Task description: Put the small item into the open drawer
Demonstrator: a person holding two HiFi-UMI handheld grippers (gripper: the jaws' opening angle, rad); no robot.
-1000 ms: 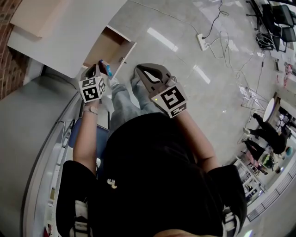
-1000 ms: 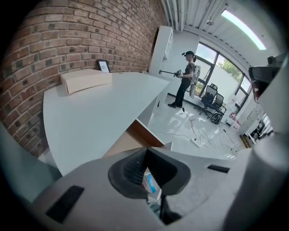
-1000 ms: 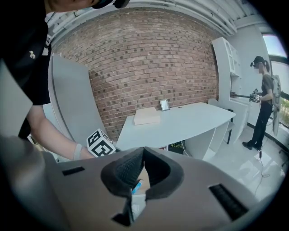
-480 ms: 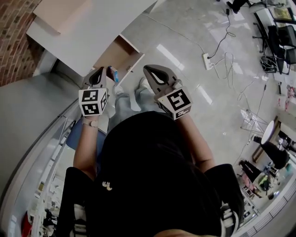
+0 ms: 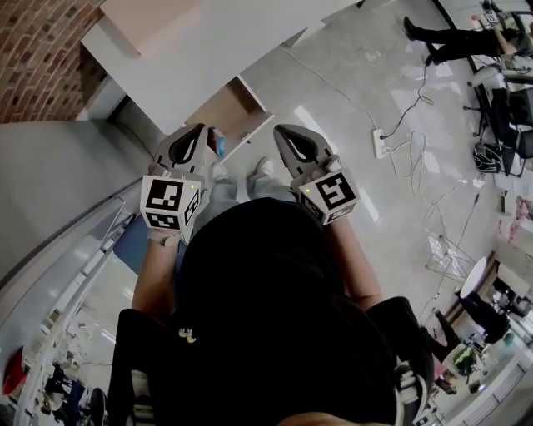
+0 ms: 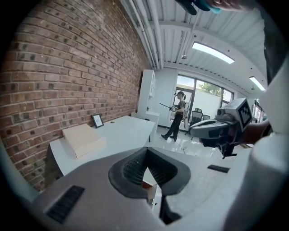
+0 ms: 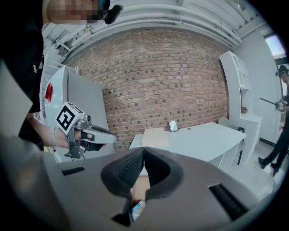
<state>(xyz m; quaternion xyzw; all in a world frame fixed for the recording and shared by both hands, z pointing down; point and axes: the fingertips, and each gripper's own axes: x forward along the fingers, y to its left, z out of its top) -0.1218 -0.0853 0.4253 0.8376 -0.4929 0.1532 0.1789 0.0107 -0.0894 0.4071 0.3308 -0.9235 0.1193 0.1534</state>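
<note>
Brick-walled office, white tabletop (image 5: 208, 42), small blue item (image 5: 218, 143) in open drawer (image 5: 237, 104), your left gripper (image 5: 202, 127) and right gripper (image 5: 280, 128) fingers clenched, empty.

Your desk (image 5: 241, 42) stands ahead against the brick wall (image 5: 33, 58). A box (image 5: 150, 17) lies on its left part, with a picture frame (image 7: 173, 125) beside it. The open drawer (image 5: 229, 108) juts from the desk's near side, between and just beyond your left gripper (image 5: 200, 131) and right gripper (image 5: 281, 131). The small item (image 7: 137, 206) seems to lie inside the drawer. A power strip (image 5: 383, 143) lies on the floor (image 5: 333, 91) to your right.
</note>
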